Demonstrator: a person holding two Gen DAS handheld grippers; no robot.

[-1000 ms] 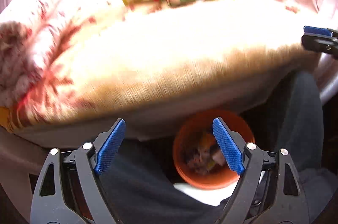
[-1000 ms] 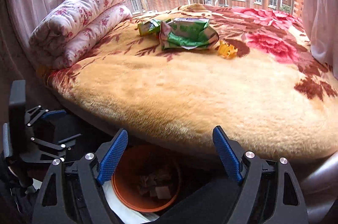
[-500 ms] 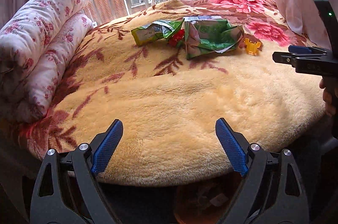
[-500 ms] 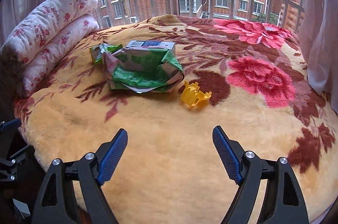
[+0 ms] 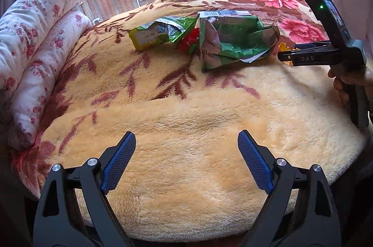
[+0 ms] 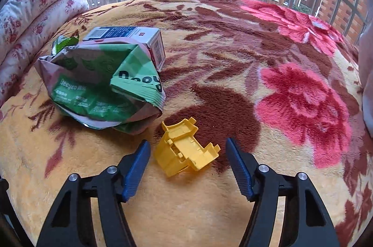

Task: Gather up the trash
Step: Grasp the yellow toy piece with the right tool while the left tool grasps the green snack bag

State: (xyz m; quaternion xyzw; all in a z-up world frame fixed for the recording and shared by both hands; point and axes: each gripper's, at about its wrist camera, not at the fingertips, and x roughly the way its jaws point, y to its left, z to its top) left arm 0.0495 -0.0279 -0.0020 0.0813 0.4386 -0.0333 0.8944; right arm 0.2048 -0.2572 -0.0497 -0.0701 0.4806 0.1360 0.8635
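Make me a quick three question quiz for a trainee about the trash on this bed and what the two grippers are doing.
1. True or false: the right gripper already clamps the yellow plastic piece.
2. Which item partly covers the small carton? A) the floral quilt B) the green crumpled bag C) the yellow plastic piece
3. Fill in: the left gripper hangs over bare ____, with nothing between its fingers.

Key
1. False: its jaws have just been closing with the piece between them, but the pads do not press it.
2. B
3. blanket
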